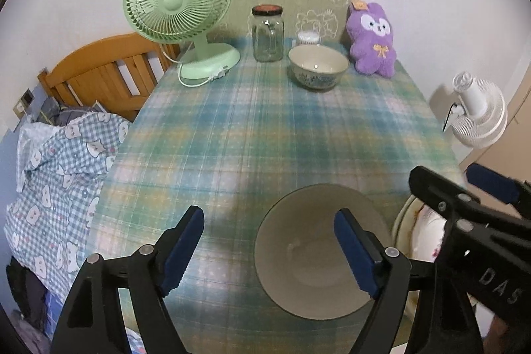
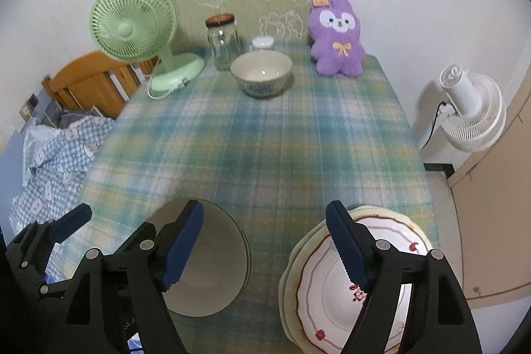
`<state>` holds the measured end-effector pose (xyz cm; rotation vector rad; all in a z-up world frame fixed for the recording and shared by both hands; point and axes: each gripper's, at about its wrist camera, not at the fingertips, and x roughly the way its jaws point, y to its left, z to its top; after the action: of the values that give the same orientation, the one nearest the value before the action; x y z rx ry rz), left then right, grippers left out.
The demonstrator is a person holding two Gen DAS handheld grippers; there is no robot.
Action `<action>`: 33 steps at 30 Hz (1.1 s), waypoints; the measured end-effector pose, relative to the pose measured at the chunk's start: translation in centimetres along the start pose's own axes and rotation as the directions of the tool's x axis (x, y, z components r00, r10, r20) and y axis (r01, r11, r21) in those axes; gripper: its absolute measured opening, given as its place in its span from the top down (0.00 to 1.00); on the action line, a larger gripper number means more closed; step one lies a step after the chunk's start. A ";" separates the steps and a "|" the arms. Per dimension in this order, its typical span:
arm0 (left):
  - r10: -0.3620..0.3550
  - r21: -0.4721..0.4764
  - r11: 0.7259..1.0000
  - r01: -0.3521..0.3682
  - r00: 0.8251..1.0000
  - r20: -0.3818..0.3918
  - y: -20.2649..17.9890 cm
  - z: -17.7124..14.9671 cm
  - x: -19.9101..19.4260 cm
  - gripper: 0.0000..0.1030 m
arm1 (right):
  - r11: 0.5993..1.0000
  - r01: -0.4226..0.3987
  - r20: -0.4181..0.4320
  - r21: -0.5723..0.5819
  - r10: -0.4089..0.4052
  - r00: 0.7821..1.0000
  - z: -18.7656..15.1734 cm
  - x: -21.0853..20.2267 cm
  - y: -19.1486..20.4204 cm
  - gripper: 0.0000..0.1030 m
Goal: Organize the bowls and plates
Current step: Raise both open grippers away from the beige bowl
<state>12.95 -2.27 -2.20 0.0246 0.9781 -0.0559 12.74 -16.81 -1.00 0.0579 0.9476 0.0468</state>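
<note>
Both tongs are released, jaws spread wide and grasping nothing. The left gripper [image 1: 268, 249] hangs over the near bowl [image 1: 318, 257], its right pad above the bowl's hollow and its left pad over bare cloth. The right gripper [image 2: 265, 249] straddles the gap between that bowl [image 2: 212, 264] and the plates [image 2: 348, 281].

The near bowl sits lower centre of the left view, on the plaid table [image 1: 252, 135]. In the right view a second rim shows at its edge, so it looks like a nested stack. The plates, a red-trimmed one on a paler one, lie lower right of the right view, just beside the bowl. A patterned bowl [image 2: 261, 72] stands apart at upper centre, near the jar [image 2: 223, 42].

All of it looks like glazed ceramic: stiff, fairly heavy, slick and breakable. I would pinch the far bowl across its rim wall, one pad inside and one outside, and lower it squarely into the stack. The plates offer only a thin edge to grip
</note>
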 end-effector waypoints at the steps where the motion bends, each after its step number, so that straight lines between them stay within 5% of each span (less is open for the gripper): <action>1: -0.003 -0.007 1.000 0.003 1.000 0.004 0.0 0.2 -0.3 0.20 | 1.000 0.000 0.006 -0.003 0.000 1.000 0.2 -0.4 0.1 0.23; 12: 0.046 0.007 0.999 -0.048 0.993 0.113 -0.8 2.7 -4.7 0.07 | 1.000 -0.007 0.087 0.005 0.006 0.996 2.1 -5.0 0.5 0.18; 33: -0.062 0.093 0.995 0.046 0.982 0.181 -0.1 9.5 -5.0 0.08 | 0.995 0.074 0.161 0.065 -0.084 0.983 8.4 -6.5 1.9 0.17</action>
<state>18.06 -2.61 7.28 0.0732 0.7913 -0.1488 15.73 -15.62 9.32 0.0770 0.7860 -0.0585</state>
